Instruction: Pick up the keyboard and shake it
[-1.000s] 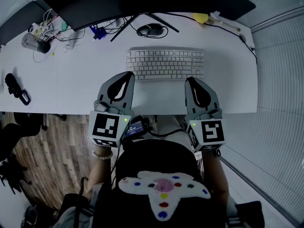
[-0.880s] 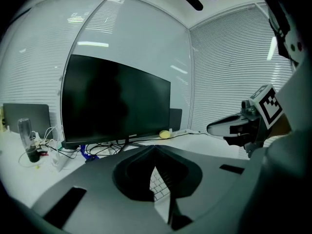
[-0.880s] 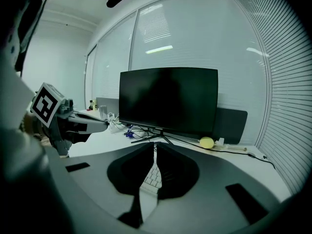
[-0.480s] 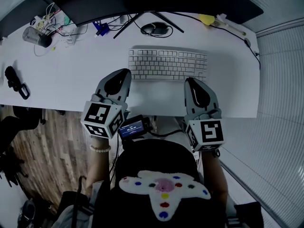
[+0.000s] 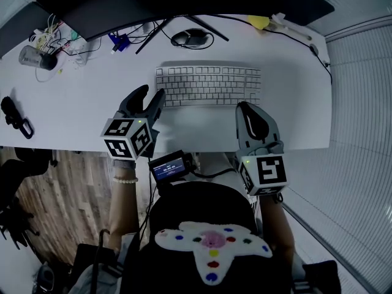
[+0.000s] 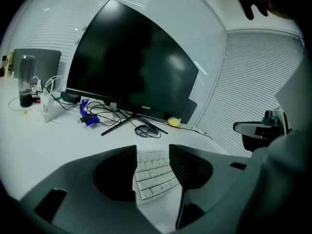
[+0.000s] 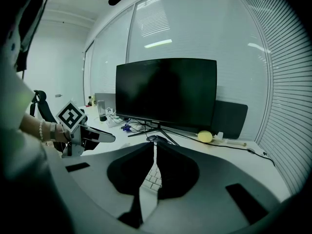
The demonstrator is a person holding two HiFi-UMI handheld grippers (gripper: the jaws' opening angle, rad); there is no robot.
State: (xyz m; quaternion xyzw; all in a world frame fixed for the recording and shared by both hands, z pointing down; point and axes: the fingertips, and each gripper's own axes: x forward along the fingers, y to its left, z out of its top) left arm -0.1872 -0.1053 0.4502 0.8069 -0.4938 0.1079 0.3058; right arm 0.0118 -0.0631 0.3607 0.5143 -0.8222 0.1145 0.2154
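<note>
A white keyboard [image 5: 208,85] lies flat on the white desk [image 5: 79,109], in front of the monitor. My left gripper [image 5: 152,92] hovers just off the keyboard's near-left corner; its jaws are opening and nothing is between them, with the keyboard [image 6: 155,174] showing through the gap. My right gripper [image 5: 242,106] sits at the keyboard's near-right corner, shut and empty; past its closed fingers a few keys of the keyboard [image 7: 152,179] show.
A dark monitor [image 6: 131,67] on a stand rises behind the keyboard. A black mouse [image 5: 188,38] and cables lie near the stand, a yellow object [image 5: 258,22] at the back right, a tumbler [image 5: 35,58] and tangled wires at the back left. The desk's near edge runs under both grippers.
My left gripper has tilted, moved forward toward the keyboard's left corner, and its jaws have parted. The right gripper has stayed in place, shut.
</note>
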